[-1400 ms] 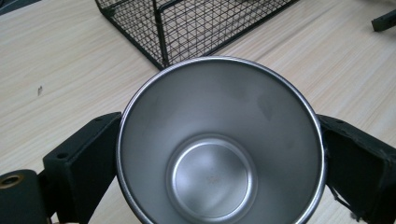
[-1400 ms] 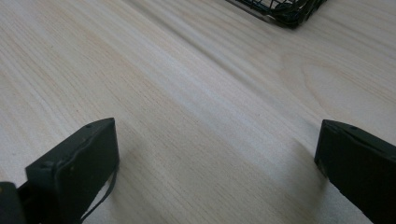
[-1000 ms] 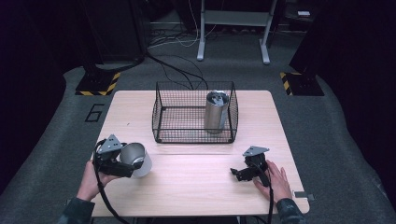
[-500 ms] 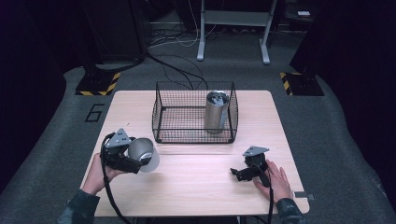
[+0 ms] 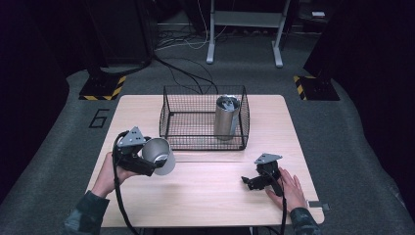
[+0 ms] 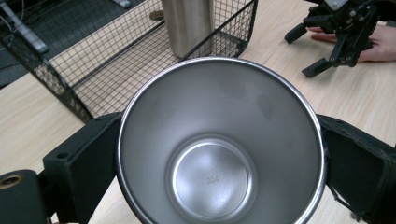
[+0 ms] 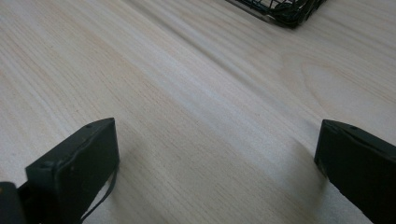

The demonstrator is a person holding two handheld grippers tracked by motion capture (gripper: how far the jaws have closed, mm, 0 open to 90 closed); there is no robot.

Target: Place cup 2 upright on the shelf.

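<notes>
While the person's right hand [image 5: 288, 188] lies flat on the wooden table [image 5: 210, 196], the right gripper [image 5: 255, 182] rests there too, with its jaws spread wide and nothing between them. It looks parked, maybe so it stays out of the way.

Over on the other side, the left gripper [image 5: 147, 164] is pinching a shiny steel cup [image 5: 159, 155]. One black jaw presses on each side of the cup, so the cup sits right in the middle of them. The cup is tipped, with its open mouth facing toward the basket and the far hand. Looking inside it from the left gripper view, the steel cup [image 6: 219, 144] has nothing in it. It is held up off the table, just beside the near left corner of the black wire basket [image 5: 169, 120].

Farther back, a tall steel tumbler [image 5: 226, 117] stands upright inside the basket, at its right end. My guess is that the cup is going into the open space next to it.
</notes>
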